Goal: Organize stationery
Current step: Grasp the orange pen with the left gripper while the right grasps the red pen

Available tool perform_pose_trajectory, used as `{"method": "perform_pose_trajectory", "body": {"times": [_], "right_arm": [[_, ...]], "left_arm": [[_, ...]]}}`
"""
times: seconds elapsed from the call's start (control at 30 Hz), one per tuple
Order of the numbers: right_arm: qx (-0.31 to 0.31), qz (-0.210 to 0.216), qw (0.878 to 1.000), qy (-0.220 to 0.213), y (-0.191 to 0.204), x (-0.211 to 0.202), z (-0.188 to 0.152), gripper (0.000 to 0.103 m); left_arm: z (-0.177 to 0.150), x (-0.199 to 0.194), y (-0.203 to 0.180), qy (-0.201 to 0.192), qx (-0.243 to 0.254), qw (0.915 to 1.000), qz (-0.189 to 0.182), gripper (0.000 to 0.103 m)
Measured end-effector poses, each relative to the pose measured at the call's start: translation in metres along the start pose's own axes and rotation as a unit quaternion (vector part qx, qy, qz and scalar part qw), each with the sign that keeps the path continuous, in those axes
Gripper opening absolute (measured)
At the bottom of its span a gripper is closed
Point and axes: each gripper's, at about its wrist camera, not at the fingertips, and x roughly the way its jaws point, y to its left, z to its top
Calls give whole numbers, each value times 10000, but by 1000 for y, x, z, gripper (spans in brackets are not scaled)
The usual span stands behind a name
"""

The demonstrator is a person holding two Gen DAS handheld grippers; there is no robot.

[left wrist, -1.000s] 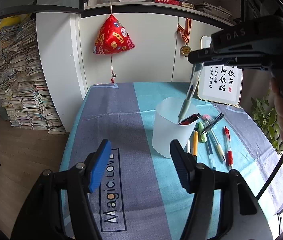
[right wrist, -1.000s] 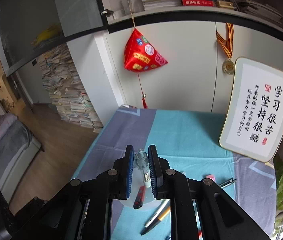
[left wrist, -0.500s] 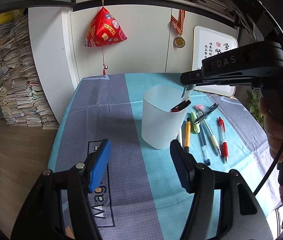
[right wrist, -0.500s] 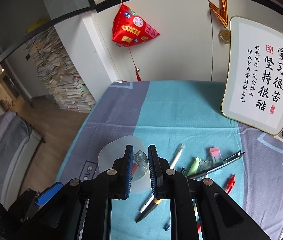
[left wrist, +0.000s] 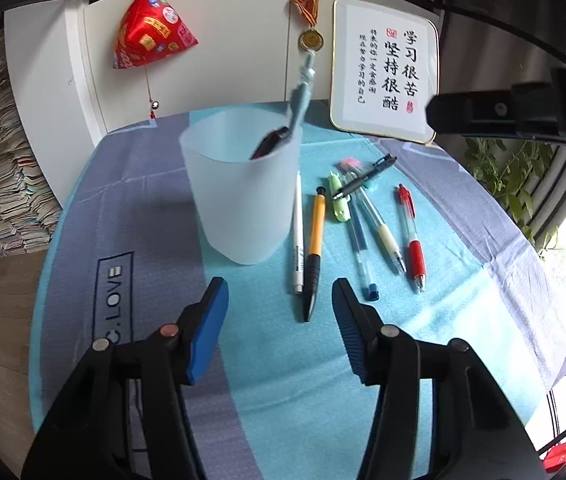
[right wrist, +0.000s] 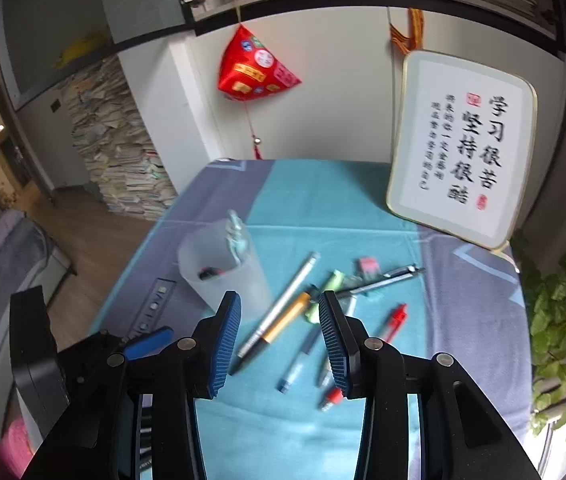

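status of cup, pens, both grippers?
Frosted plastic cup: upright, holds two pens.
Clear blue-grey pen: in cup, leaning on rim.
Orange-barrelled pen: flat on cloth.
Red pen: flat on cloth.
Left gripper: open, empty.
Right gripper: just opened, empty.

A frosted white cup (left wrist: 243,196) stands centre frame on a tabletop cloth (left wrist: 423,360) banded teal and grey-lilac. Right of it lie an orange-and-black pen (left wrist: 315,240), a white pen (left wrist: 298,232) and a red-gripped pen (left wrist: 413,236). A red pyramid ornament (left wrist: 151,40) hangs upper left.

1 cup (left wrist: 239,196) w/ 2 pens inside, 6 pens on cloth (left wrist: 423,320), 1 highlighter (left wrist: 339,200).
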Motion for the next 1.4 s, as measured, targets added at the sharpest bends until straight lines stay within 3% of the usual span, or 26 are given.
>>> {"method": "perform_pose_trajectory", "body": {"times": [0.07, 0.27, 0.3, 0.33, 0.43, 0.6, 0.83, 1.0, 1.07, 1.1, 1.2, 1.23, 1.4], "right_arm": [[179, -265, 9993, 187, -16, 6, -12, 41], [898, -542, 9919, 711, -53, 37, -42, 41], [924, -578, 9912, 748, -54, 42, -44, 41], [949, -582, 9908, 772, -55, 46, -45, 41], [1009, -428, 9912, 745, -57, 48, -45, 41], [975, -436, 9917, 722, -59, 48, -44, 41], [1124, -583, 9875, 941, -60, 70, -49, 41], [1256, -899, 9834, 947, -62, 85, -42, 41], [1293, -791, 9829, 1044, -63, 93, -42, 15], [1343, -674, 9829, 1063, -64, 95, -43, 12], [1369, -435, 9839, 1060, -67, 90, -46, 7], [1337, -246, 9849, 1075, -67, 86, -48, 0], [847, -52, 9897, 1154, -58, 57, -62, 0]], "left_arm": [[1, 12, -9, 77, 83, 9999, 13, 48], [10, 38, -23, 220, 175, 9995, 120, 46], [11, 41, -23, 249, 176, 9994, 132, 39], [11, 43, -23, 301, 159, 9994, 113, 26], [11, 47, -22, 375, 123, 9992, 107, 8], [3, 39, -16, 515, -89, 9984, -222, 4], [-23, 12, -13, 732, -135, 9956, -566, 4], [-13, 0, -19, 382, 30, 9983, -448, 5], [-5, 4, -22, 307, 110, 9987, -397, 8], [-1, 8, -24, 317, 160, 9985, -406, 14], [9, 20, -27, 375, 214, 9979, -478, 41], [12, 22, -29, 315, 225, 9982, -458, 44], [25, 41, -35, 419, 321, 9976, -441, 42]]}}
